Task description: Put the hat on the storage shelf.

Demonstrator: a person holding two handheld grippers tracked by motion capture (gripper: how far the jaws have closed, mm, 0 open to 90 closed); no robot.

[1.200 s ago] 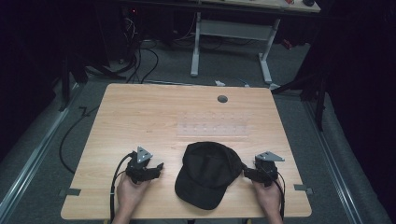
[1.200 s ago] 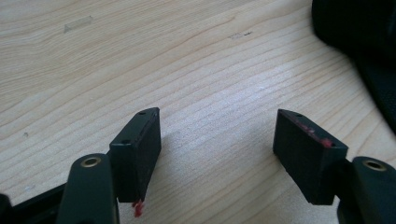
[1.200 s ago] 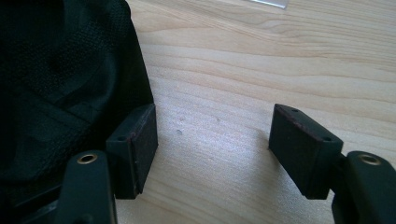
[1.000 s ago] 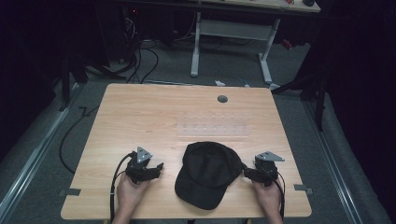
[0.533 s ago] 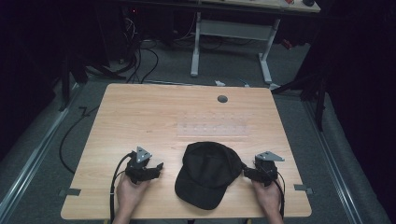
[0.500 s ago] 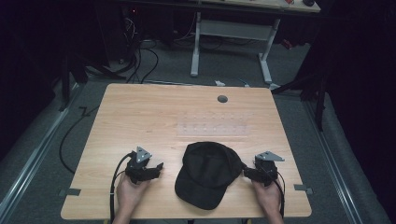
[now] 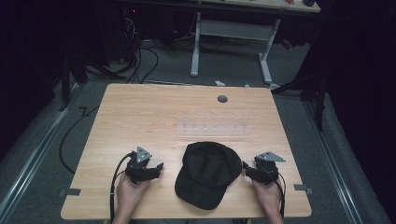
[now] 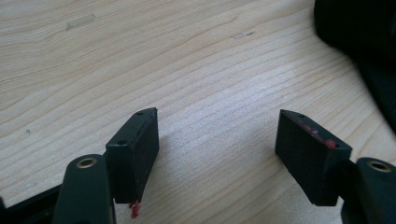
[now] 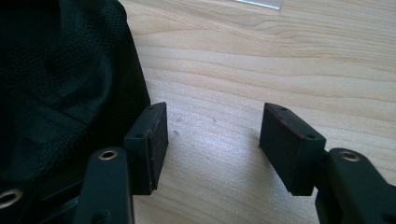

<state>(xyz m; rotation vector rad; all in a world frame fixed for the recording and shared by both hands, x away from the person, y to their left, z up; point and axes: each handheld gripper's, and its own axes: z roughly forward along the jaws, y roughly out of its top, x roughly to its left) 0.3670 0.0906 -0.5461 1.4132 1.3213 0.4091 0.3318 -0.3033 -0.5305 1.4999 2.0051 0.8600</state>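
- The person's forearms are cut off by the bottom edge of the high view, and the room beyond the pale wooden table [image 7: 140,112] sinks into darkness.
- A clear, nearly invisible plastic strip [image 7: 213,127] lies flat at the frame's centre; what it is I cannot make out.
- The black fabric baseball cap [image 7: 208,172] sits in the lower middle of the high view, crown toward the far side, brim toward the near edge. In the left gripper view it is cut off at the upper right corner.
- The left gripper [image 7: 159,166], lower left of the cap, is released: jaws wide apart over bare wood, holding nothing.
- The right gripper [image 7: 243,167], lower right, is likewise spread and empty; in its own view one jaw sits just beside the cap's edge, though contact is unclear.
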